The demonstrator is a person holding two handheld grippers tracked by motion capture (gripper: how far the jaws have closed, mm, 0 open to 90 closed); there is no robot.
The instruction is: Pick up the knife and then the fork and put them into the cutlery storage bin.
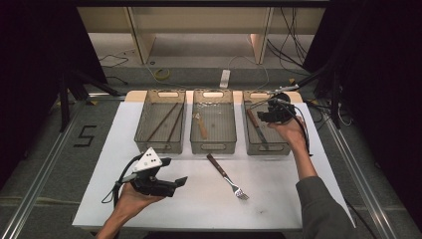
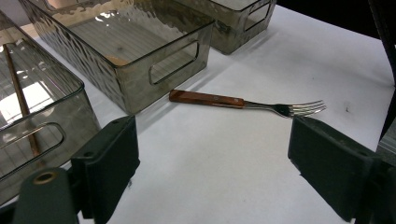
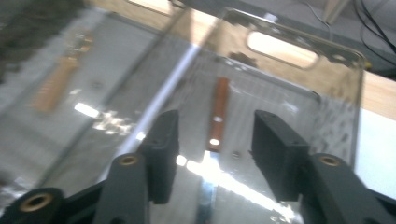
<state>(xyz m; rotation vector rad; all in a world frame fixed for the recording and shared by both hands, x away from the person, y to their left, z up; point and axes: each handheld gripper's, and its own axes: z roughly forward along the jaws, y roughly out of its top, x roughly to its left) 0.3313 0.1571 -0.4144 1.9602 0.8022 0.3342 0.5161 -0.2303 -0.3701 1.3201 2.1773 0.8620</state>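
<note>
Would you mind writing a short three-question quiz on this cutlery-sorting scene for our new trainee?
1. True or false: the fork lies inside the middle bin.
2. Which bin is the right gripper over? A) left bin B) middle bin C) right bin
3. In the right gripper view, what lies below, between the open jaws?

Key
1. False: it lies on the white table, in front of the bins.
2. C.
3. A knife with a wooden handle, lying in the bin, not gripped.
</note>
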